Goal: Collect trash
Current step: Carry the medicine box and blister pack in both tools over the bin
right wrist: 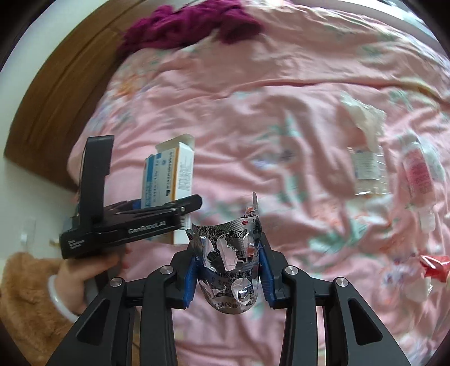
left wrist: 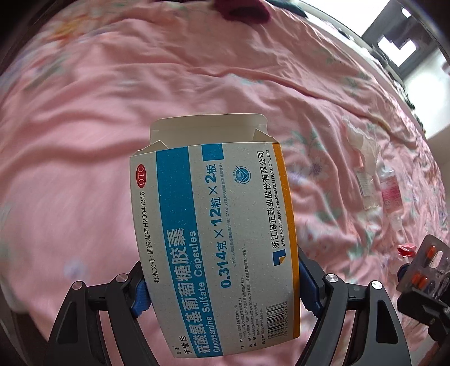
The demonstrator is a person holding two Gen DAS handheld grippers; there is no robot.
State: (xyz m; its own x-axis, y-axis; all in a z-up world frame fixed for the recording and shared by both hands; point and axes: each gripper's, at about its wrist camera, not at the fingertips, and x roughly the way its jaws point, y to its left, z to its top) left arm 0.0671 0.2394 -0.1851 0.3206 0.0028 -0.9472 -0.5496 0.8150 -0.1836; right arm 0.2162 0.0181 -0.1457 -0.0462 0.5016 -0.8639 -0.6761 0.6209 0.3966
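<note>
My left gripper (left wrist: 225, 290) is shut on a white and blue medicine box (left wrist: 216, 239), held upright with its top flap open. From the right wrist view, the same box (right wrist: 180, 169) sticks out of the left gripper (right wrist: 157, 208) above the bed. My right gripper (right wrist: 228, 274) is shut on a silver blister pack (right wrist: 227, 239), which is bent into a curve between the blue pads. That pack (left wrist: 430, 261) also shows at the left wrist view's right edge. On the bed lie a crumpled clear wrapper (right wrist: 362, 118), a labelled clear packet (right wrist: 365, 171), a pink-labelled small bottle (right wrist: 419, 177) and a red wrapper (right wrist: 436, 267).
A pink floral bedspread (right wrist: 253, 112) fills both views. A maroon knitted garment (right wrist: 191, 25) lies at the far end by a wooden headboard (right wrist: 56, 98). A person's hand (right wrist: 84, 270) with a pale bracelet and brown fluffy sleeve holds the left gripper.
</note>
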